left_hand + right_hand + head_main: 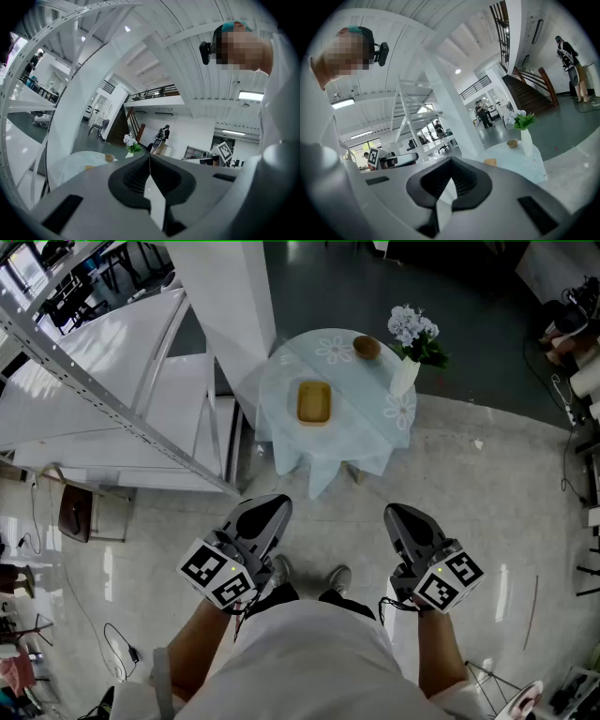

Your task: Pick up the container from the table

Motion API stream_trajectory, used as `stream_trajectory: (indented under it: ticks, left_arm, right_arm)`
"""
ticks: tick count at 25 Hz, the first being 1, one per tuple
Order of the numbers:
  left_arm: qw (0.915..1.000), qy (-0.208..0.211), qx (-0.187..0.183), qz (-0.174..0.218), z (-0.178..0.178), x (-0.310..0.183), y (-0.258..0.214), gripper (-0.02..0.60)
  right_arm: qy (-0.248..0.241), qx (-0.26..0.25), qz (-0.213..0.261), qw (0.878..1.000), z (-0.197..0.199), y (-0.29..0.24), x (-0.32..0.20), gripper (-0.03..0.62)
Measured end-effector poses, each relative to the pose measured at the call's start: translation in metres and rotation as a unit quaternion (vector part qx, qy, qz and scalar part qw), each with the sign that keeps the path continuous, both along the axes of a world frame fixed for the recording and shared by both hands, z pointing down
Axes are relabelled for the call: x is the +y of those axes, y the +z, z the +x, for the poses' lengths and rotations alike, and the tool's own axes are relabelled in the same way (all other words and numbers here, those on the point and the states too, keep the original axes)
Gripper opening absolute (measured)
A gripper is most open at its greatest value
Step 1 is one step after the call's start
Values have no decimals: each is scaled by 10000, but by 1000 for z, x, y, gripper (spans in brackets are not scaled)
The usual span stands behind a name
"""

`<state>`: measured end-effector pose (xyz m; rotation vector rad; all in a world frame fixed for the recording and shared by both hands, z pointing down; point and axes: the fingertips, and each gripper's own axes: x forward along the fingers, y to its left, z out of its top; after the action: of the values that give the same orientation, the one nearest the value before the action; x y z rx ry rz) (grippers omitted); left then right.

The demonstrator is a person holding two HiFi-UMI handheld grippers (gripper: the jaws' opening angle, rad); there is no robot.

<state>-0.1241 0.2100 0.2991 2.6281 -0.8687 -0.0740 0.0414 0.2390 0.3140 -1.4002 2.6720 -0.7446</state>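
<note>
The container (314,401) is a shallow rectangular wooden tray lying on a round table (281,432) under a pale blue cloth, far ahead of me. It shows small in the left gripper view (90,167) and in the right gripper view (490,162). My left gripper (276,504) and right gripper (395,513) are held close to my body above the floor, well short of the table. Both are shut with nothing in them. The left gripper's (150,157) jaws meet at the tip, and so do the right gripper's (451,159).
A small wooden bowl (367,347) and a white vase with flowers (405,371) share the table. A white pillar (239,296) and a white metal stair frame (112,399) stand to the left. A brown chair (75,512) is at far left. Pale floor lies between me and the table.
</note>
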Motion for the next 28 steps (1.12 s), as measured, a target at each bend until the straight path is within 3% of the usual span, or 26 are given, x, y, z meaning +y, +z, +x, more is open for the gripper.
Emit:
stream_trajectory:
  ticks: [12, 28]
  left_arm:
    - [10000, -3, -62, 4, 15, 1, 4, 23]
    - [9995, -188, -135, 198, 72, 35, -7, 23]
  right_arm:
    - [-56, 97, 38, 9999, 7, 3, -2, 18]
    - [-192, -10, 165, 9997, 67, -3, 29, 18]
